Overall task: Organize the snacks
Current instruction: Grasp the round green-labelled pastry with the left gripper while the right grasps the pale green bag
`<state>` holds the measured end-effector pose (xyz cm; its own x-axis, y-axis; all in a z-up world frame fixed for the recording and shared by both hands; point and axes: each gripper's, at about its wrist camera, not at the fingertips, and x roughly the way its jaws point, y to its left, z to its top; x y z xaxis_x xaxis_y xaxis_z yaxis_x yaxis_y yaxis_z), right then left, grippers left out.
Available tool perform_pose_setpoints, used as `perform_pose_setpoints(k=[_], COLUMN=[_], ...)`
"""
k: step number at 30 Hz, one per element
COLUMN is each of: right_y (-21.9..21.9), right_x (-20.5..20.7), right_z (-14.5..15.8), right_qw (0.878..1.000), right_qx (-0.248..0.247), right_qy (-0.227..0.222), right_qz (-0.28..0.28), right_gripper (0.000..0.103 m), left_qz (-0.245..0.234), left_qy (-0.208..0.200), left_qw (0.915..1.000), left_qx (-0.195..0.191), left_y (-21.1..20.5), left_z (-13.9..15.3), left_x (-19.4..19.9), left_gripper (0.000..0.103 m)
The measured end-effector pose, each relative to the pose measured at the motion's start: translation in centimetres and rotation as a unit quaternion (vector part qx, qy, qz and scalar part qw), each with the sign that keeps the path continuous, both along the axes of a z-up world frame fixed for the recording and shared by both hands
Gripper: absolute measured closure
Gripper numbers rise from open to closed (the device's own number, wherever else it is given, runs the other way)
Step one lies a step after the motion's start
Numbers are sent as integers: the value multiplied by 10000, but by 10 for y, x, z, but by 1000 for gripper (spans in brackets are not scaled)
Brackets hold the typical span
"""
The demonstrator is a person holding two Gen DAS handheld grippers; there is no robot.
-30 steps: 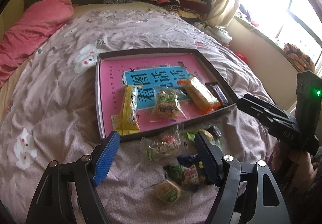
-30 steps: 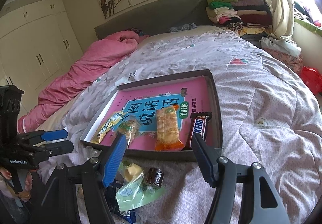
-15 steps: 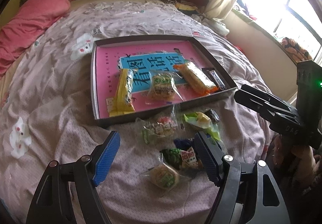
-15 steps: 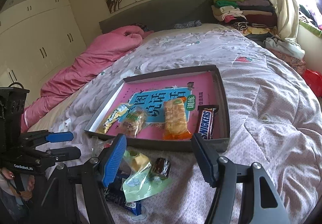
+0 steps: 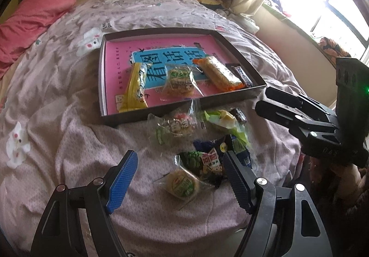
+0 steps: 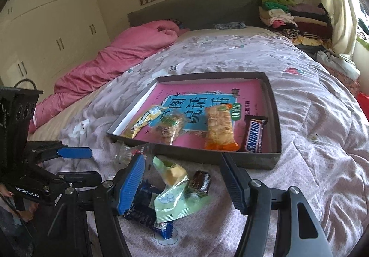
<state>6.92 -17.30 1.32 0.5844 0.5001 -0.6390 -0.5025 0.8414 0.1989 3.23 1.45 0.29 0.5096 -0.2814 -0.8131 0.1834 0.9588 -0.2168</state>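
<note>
Both grippers have been brought lower and closer to the loose snacks since a second ago, so the tray [image 5: 184, 109] and the pile look bigger in both views.

Four snacks are already laid in the tray: a yellow pack [image 5: 136, 86], a clear cookie bag [image 5: 180, 81], an orange wafer pack [image 6: 219, 127] and a Snickers bar [image 6: 253, 133]. The rest are left on the bedspread [image 5: 57, 141] just in front of the tray: a clear bag with a green and red treat [image 5: 175, 127], a pale green packet [image 6: 175, 197], a small dark candy [image 6: 200, 180], a blue wrapper [image 6: 147, 213], a green and red packet [image 5: 203, 160] and a round cake in clear wrap [image 5: 182, 184].

Trouble could be caused by the pile. The packs are lying on top of each other, so two could be pinched at once, or one could be dragged out and dropped. The wraps look slippery and the bedspread is soft, so a pack could be pushed down into the cloth and not caught. The two grippers are close together and could be bumped.

The left gripper [image 5: 177, 178] is tipped steeply down over the round cake, jaws spread wide, nothing held. The right gripper [image 6: 182, 178] is tipped down less, over the pale green packet and dark candy, jaws also apart and empty.
</note>
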Motion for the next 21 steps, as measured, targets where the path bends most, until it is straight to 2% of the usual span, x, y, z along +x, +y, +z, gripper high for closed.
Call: perform_pose_setpoints(k=[7,21], right_y=[19,34], right_x=[-2,-5], right_z=[-10,-19], right_qw=[9988,9959], right_qx=[-312,-631], right_qy=[95,100], right_qz=[359,638], right_gripper=[36,36], left_qz=[-89,-250], left_qy=[213,512], left_qw=[9997,9981], left_qx=[38,240], left_y=[0,-3], left_z=[-10,-32], left_x=[-8,-7], left_gripper=[25,25])
